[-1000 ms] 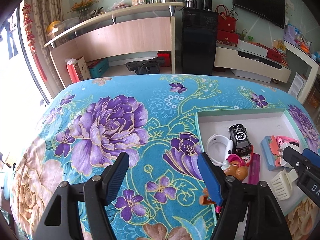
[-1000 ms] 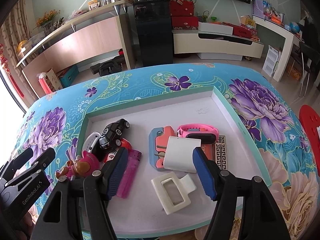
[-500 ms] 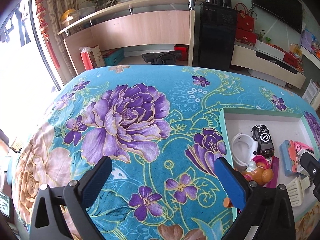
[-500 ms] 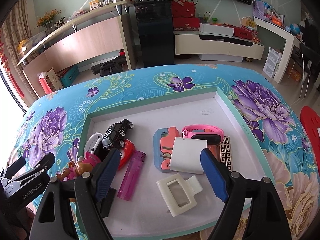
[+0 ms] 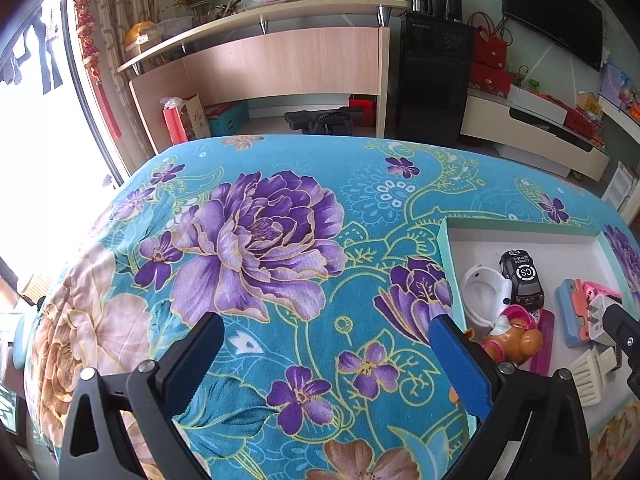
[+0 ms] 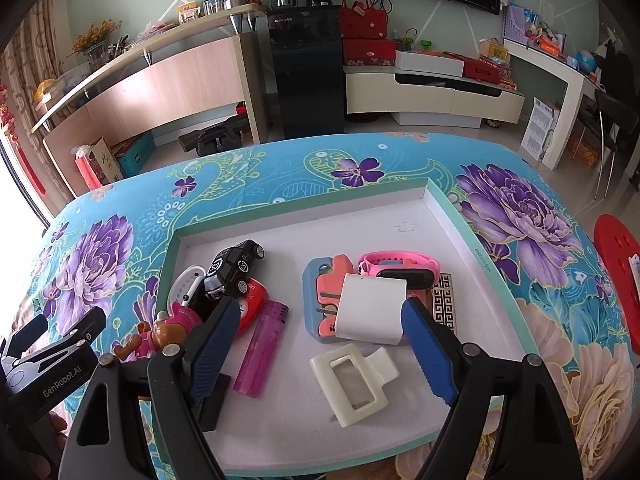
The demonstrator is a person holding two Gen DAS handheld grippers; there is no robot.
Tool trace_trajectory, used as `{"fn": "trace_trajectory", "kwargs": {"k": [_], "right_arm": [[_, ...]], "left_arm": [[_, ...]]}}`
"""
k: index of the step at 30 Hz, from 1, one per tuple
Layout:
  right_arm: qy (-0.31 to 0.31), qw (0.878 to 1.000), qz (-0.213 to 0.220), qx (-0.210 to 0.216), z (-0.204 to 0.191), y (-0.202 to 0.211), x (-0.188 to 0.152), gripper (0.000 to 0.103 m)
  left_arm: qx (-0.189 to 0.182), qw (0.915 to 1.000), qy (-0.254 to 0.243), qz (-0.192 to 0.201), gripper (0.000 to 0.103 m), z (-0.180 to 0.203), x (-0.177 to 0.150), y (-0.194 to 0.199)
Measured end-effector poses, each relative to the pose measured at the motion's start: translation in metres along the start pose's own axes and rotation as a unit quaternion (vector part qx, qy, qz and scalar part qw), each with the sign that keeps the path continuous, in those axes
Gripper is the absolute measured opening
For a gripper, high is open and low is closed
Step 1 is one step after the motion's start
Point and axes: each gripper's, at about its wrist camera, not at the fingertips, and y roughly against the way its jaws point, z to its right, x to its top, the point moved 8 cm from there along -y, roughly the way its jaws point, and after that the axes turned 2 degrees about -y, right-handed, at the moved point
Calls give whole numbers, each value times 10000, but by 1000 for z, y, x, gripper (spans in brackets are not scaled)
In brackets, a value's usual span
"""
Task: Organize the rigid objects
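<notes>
Turquoise cloth (image 5: 320, 184) with purple blooms; pink lighter (image 6: 262, 348); black car (image 6: 234, 266).

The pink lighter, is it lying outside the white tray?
No, the pink lighter lies inside the white tray, beside the black toy car.

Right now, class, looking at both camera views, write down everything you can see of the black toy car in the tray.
The black toy car is small, glossy and plastic-looking, with a white round emblem on its roof, white lettering and black wheels. It rests on its wheels, tilted, in the left part of the white tray, propped on neighbouring items: a white ring-shaped piece beside it and a red object under its near end. Neither gripper touches it.
</notes>
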Motion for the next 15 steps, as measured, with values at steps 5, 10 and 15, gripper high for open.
{"fn": "trace_trajectory", "kwargs": {"k": [5,10,15], "right_arm": [[8,10000,-13,18,0,13,-15,83],[157,9998,-150,2,-4,22,-39,83],[182,9998,-78,60,-6,41,-51,83]], "left_arm": [[26,9999,-115,-82,103,-2,-19,8],[11,9997,-138,-183,103,-7,-44,21],[44,9994,-220,-267,103,-13,-68,33]]}}
